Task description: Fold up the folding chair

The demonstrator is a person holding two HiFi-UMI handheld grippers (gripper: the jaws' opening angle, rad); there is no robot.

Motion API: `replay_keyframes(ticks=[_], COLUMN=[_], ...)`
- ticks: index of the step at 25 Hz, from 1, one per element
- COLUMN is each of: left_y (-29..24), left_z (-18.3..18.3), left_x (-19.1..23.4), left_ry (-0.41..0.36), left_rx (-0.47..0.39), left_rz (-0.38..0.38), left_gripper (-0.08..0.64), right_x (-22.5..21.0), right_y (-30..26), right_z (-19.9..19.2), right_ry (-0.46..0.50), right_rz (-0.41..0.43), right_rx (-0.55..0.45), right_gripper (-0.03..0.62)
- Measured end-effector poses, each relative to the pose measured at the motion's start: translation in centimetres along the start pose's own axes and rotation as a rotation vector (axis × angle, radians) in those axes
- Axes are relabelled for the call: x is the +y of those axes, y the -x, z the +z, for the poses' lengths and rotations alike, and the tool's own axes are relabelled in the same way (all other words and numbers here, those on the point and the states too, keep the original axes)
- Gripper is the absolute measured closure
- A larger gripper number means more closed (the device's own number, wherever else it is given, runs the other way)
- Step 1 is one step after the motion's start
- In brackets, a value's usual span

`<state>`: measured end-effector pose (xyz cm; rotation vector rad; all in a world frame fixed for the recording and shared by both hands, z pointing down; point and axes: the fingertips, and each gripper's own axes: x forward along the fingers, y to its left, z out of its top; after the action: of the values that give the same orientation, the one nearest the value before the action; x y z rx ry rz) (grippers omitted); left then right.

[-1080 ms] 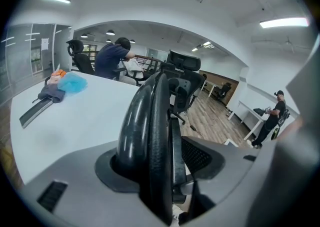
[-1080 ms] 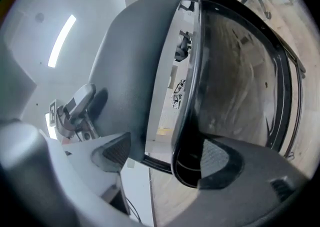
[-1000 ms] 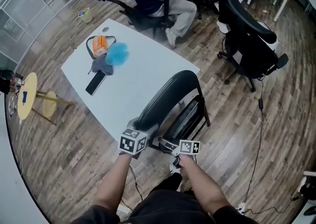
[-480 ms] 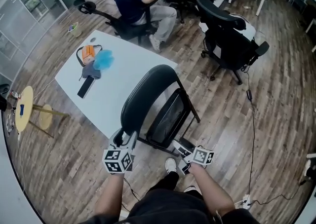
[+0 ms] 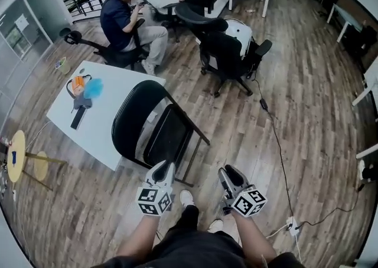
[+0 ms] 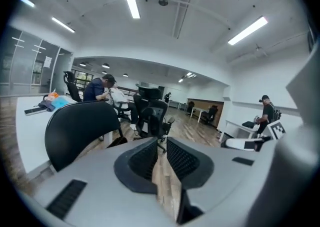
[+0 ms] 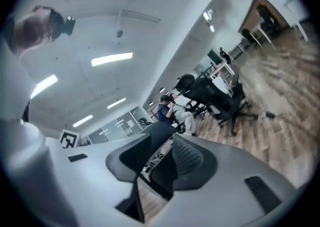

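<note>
Left gripper (image 5: 165, 169): jaws closing, narrow gap remaining, nothing between them. Right gripper (image 5: 227, 173): jaws closing, partly apart, nothing between them. The folding chair (image 5: 134, 120) stands just beyond both grippers, clear of the jaws, on the wood floor (image 5: 266, 143) beside the white counter (image 5: 94, 134). Chair is black, with its seat tilted steeply up toward the rounded back.

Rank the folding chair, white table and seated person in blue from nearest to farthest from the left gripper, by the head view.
1. Folding chair: just ahead of the left gripper, jaws closing on nothing.
2. White table: beyond it, leftward.
3. Seated person: far, upper left.
</note>
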<state>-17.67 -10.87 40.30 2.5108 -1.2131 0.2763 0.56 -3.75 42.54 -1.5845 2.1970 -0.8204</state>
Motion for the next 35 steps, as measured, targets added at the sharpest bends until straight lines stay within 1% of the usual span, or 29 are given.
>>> replay_keyframes(ticks=[2, 5, 7, 9, 12, 14, 16, 19, 22, 26, 31, 35], left_y=[0.9, 2.7, 4.0, 5.1, 6.2, 6.8, 7.5, 8.3, 8.8, 10.3, 11.2, 11.4], left_z=[-0.6, -1.8, -2.9, -4.1, -5.2, -5.5, -5.3, -4.4, -3.9, -4.0, -4.6, -5.2], left_x=[-4.1, -9.4, -12.4, -14.8, -17.5, -19.0, -20.1, -20.9, -20.7, -19.6, -18.4, -18.3], left_ry=[-0.006, -0.037, -0.049, -0.064, -0.1, -0.123, -0.139, -0.162, -0.193, -0.172, -0.16, -0.152], left_rx=[-0.009, -0.015, -0.021, -0.031, -0.041, -0.048, -0.063, -0.083, -0.084, -0.085, -0.072, -0.063], left_rz=[-0.03, -0.067, -0.092, -0.106, -0.116, -0.121, -0.123, -0.137, -0.142, -0.114, -0.089, -0.087], left_gripper=[0.516, 0.55, 0.554, 0.554, 0.554, 0.554, 0.554, 0.554, 0.554, 0.554, 0.554, 0.554], right_x=[-0.6, -0.9, -0.5, 0.2, 1.9, 3.2, 4.2, 5.4, 6.2, 7.0, 7.7, 8.0], right_y=[4.1, 9.9, 13.3, 15.9, 18.2, 19.4, 20.3, 20.3, 19.4, 18.9, 18.2, 18.2], right_z=[0.8, 1.8, 2.3, 3.0, 3.9, 4.1, 4.1, 3.7, 2.8, 1.8, 1.5, 0.7], right_ry=[0.146, 0.317, 0.409, 0.481, 0.559, 0.612, 0.646, 0.655, 0.679, 0.682, 0.682, 0.692], right_rz=[-0.077, -0.205, -0.285, -0.342, -0.382, -0.382, -0.365, -0.319, -0.286, -0.272, -0.251, -0.238], right_rx=[-0.001, -0.01, -0.03, -0.062, -0.112, -0.12, -0.122, -0.13, -0.114, -0.11, -0.107, -0.094], right_gripper=[0.491, 0.576, 0.577, 0.578, 0.578, 0.578, 0.578, 0.578, 0.578, 0.578, 0.578, 0.578])
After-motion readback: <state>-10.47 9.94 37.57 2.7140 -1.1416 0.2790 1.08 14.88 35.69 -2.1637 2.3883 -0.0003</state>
